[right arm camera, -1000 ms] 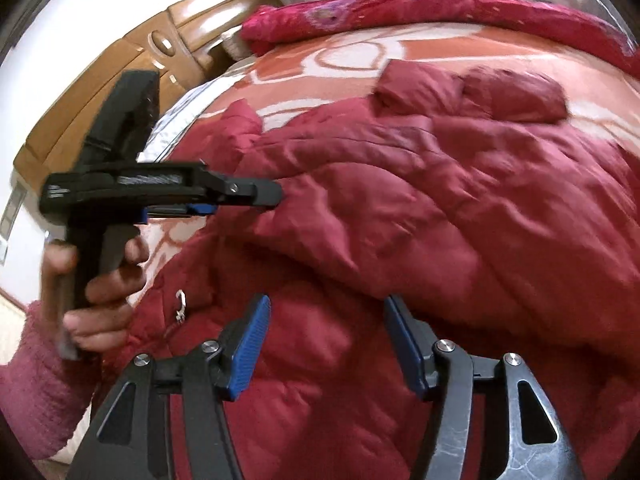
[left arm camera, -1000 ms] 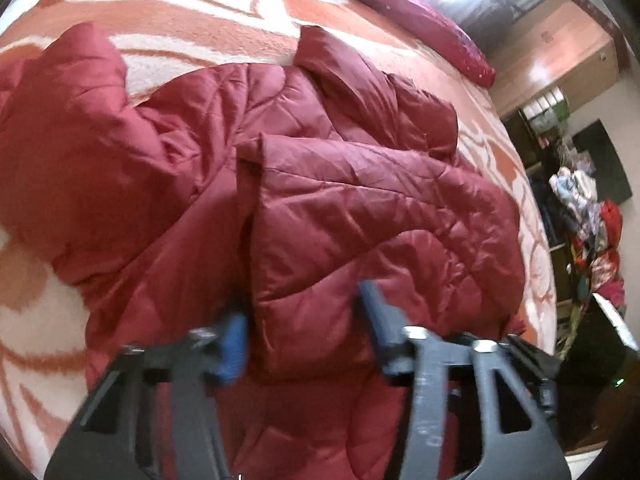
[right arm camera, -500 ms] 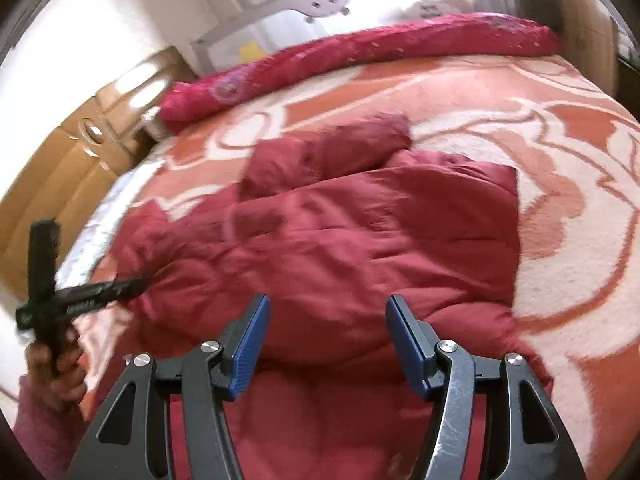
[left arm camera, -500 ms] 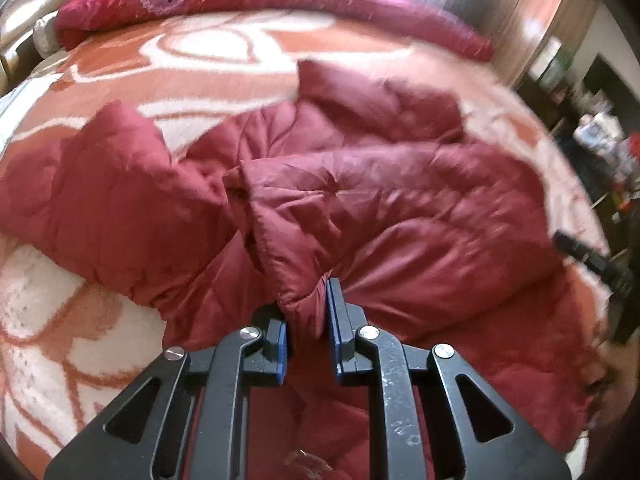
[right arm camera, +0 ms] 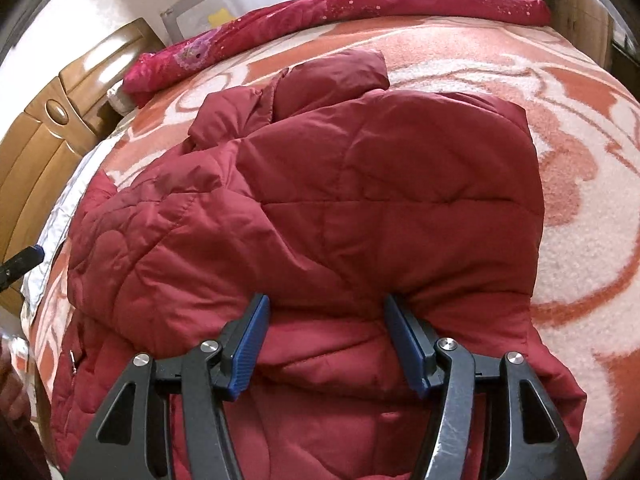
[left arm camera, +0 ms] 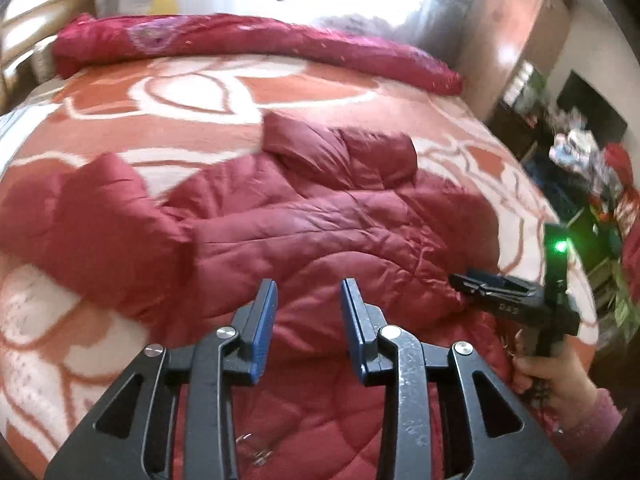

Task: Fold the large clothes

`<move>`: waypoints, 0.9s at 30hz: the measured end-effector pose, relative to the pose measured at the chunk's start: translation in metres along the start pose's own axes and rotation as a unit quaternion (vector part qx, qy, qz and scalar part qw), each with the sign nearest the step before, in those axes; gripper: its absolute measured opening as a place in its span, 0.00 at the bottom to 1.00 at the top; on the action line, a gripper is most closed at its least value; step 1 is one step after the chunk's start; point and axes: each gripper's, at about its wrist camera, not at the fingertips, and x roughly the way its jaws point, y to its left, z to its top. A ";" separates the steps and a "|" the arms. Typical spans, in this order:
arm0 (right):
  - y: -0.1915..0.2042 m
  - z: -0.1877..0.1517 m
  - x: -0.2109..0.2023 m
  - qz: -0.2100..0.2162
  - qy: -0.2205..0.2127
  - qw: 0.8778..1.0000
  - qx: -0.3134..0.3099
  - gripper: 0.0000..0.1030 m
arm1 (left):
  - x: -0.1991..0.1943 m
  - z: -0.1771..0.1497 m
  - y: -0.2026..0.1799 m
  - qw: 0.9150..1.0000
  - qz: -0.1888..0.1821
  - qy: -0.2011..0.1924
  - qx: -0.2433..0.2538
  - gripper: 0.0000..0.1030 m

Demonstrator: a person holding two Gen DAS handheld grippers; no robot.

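Left gripper (left arm camera: 308, 292) now off the folded sleeve edge it pinched half a second ago, jaws opening, nothing between the blue pads, hanging above the lower front of the red quilted jacket (left arm camera: 320, 240). Right gripper (right arm camera: 324, 308) moderately wide, much as before, but shifted in over the fold, its tips either side of a puffed ridge of the jacket; whether the pads press on it cannot be told. Seen from the left wrist, right gripper low at the jacket's right edge, held by a hand (left arm camera: 548, 372) in a pink sleeve. Jacket lying flat on the orange-and-white blanket (right arm camera: 580, 208), long axis running from the near hem toward the collar (right arm camera: 332, 80) and the rolled crimson quilt (right arm camera: 360, 16) beyond. Left sleeve (left arm camera: 92, 220) spread outward over the blanket. Bare blanket to the right of the jacket and beyond the collar; wooden headboard (right arm camera: 52, 136) close on the left.
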 end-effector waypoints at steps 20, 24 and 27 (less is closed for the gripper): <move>0.042 0.008 0.028 -0.032 0.022 0.997 -0.061 0.63 | 0.086 -0.021 0.006 0.997 0.027 0.076 -0.016 0.30; 0.041 0.008 0.026 -0.026 0.019 0.998 -0.056 0.63 | 0.071 -0.022 0.016 0.997 0.003 0.064 -0.047 0.30; 0.040 0.009 0.013 -0.010 0.012 0.999 -0.039 0.63 | 0.053 -0.026 0.031 0.995 -0.018 0.057 -0.076 0.30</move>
